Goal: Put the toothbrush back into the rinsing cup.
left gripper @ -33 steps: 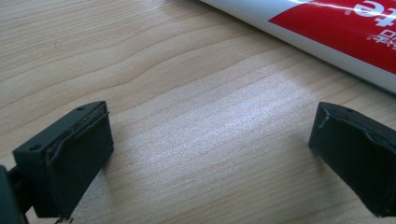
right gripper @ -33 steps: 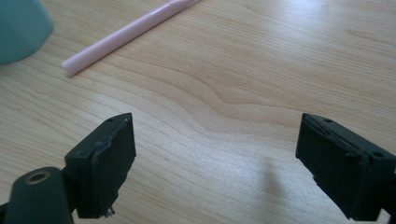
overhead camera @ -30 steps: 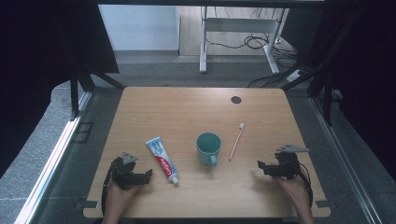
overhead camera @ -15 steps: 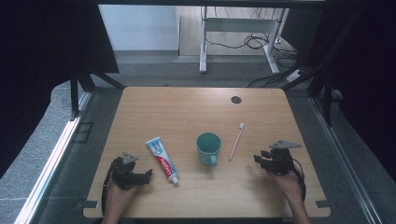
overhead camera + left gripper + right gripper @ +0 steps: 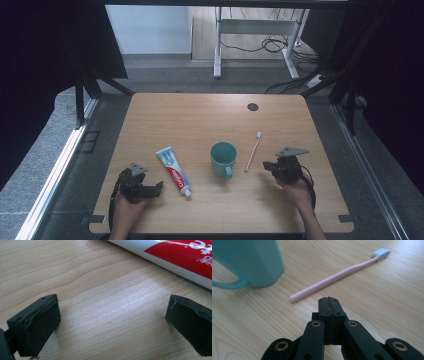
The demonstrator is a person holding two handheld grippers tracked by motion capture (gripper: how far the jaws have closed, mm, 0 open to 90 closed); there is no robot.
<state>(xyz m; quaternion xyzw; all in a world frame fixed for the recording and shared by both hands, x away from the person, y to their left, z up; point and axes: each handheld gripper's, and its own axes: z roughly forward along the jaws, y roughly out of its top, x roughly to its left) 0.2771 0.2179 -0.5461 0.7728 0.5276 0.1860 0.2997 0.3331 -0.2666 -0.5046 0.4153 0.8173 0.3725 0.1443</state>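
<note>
Step in hand: an approach to the slim pink plastic toothbrush with the pale blue head (image 5: 337, 275) is judged to be under way; it lies flat on the light wooden table (image 5: 190, 120), just right of the teal plastic mug with a handle (image 5: 223, 158).
Right gripper (image 5: 328, 300): its jaws have just been closing and are now pressed together with nothing between them; the tips are aimed at the bare end of the handle, a little short of it.
Doing it well: the jaws would have to be reopened before the handle is reached, then set across the ribbed shaft, clear of the mug.
Left gripper (image 5: 112, 322): jaws are spread wide over bare wood, beside the white, red and blue toothpaste tube (image 5: 175, 257), which is not touched.
Change since earlier: the right gripper has been carried inward from near the table's right edge toward the toothbrush; the toothbrush, mug and tube are unmoved.
</note>
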